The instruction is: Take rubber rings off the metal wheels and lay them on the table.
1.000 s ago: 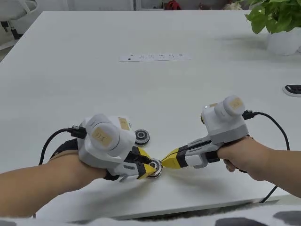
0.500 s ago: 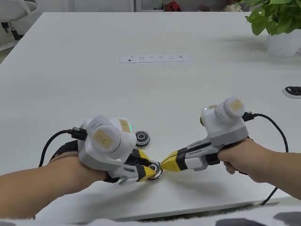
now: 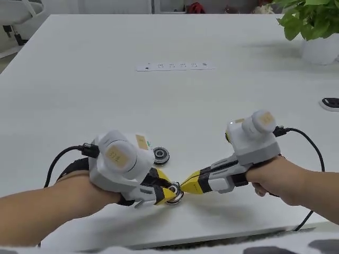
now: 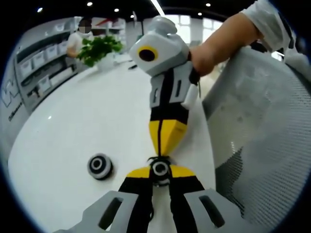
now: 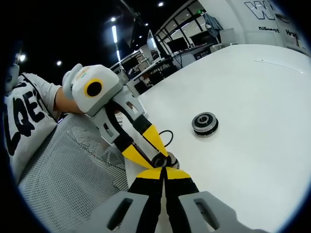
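1. Two grippers, the left gripper (image 3: 168, 192) and the right gripper (image 3: 186, 188), are held tip to tip low over the table (image 3: 95, 79), well to the near side of the power strip (image 3: 175, 66).
2. The left gripper's jaws are drawn most of the way together, and a small metal wheel (image 4: 160, 168) is clamped between their yellow tips, one tip on each side of it.
3. The right gripper's jaws are pressed together, with no gap seen between them. Their joined point is set against the rim of the metal wheel, opposite the left gripper. Whether any rubber is pinched there cannot be told.
4. The metal wheel is thus found between the two sets of tips, far nearer the person than the power strip. Whether it touches the table surface cannot be told.
5. A second wheel (image 3: 160, 155) is laid flat on the table, on the near side of the power strip and just beside the metal wheel. It is touched by neither gripper. A dark outer band and a lighter centre are seen on it.
6. A potted plant (image 3: 310, 21) is stood well to the right of the power strip, at the far corner of the table.
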### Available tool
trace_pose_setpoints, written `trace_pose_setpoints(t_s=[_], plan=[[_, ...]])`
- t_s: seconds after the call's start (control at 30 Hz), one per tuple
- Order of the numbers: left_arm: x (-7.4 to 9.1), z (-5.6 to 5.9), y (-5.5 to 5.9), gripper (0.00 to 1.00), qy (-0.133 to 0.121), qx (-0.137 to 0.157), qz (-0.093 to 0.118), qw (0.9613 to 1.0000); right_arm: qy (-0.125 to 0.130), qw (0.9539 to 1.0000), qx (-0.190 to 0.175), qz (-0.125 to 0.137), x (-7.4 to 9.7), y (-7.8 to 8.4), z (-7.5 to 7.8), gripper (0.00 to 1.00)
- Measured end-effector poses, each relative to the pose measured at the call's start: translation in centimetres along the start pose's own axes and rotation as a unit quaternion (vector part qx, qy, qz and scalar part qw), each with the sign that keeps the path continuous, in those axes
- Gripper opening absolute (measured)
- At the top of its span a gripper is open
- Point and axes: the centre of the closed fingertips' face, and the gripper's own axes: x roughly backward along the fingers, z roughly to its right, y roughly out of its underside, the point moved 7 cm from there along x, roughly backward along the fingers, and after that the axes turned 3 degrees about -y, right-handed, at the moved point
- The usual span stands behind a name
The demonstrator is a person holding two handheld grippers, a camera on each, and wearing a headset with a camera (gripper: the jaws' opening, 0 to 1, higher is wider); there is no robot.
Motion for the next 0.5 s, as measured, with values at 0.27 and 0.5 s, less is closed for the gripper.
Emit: trace_pose_setpoints(t_s=[0.27,0.5], plan=[[-0.01,0.08,0.01,0.11,0.000,0.000,0.000,1.0000,-0.007,1.0000,0.001,0.002,-0.13,-0.10,-0.20,0.00],[-0.02,0.14,0.02,0.11,0.000,0.001,0.002,1.0000,-0.011,0.9999,0.004,0.005,-0.16,-0.22,-0.33,0.00]])
